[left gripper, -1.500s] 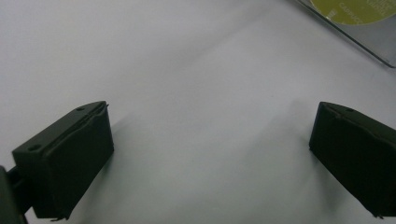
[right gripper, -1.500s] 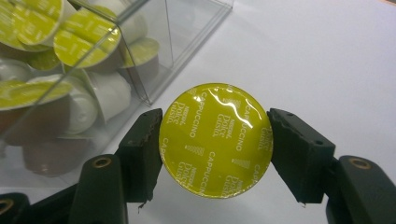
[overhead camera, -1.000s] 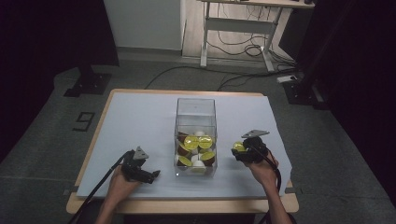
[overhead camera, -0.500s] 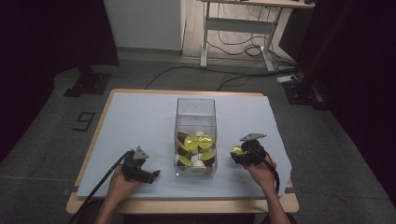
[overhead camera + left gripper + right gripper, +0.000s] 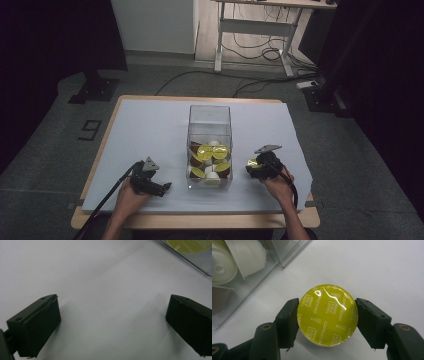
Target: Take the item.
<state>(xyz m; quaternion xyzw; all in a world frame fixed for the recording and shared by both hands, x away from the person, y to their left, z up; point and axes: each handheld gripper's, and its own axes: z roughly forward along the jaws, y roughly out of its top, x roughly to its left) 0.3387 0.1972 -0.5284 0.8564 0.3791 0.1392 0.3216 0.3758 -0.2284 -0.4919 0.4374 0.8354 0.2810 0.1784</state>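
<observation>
White sheeting covers the desk [image 5: 150,130]. On it, just right of the clear box [image 5: 210,145], a yellow capsule [image 5: 327,315] sits clamped lid-up between the jaws of the right gripper [image 5: 327,320]. More capsules [image 5: 210,160] lie inside the box. Left gripper [image 5: 112,322], jaws spread wide and empty, rests left of the box.

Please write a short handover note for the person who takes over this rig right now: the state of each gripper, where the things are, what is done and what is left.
Right gripper: shut on a yellow-lidded coffee capsule, held by its sides just right of the clear box, low over the white table cover.
Left gripper: open, holding nothing, resting on the cover left of the box.
Done: several yellow, white and brown capsules lie in the box.
Left: probably lift the held capsule over the rim and drop it in.
</observation>
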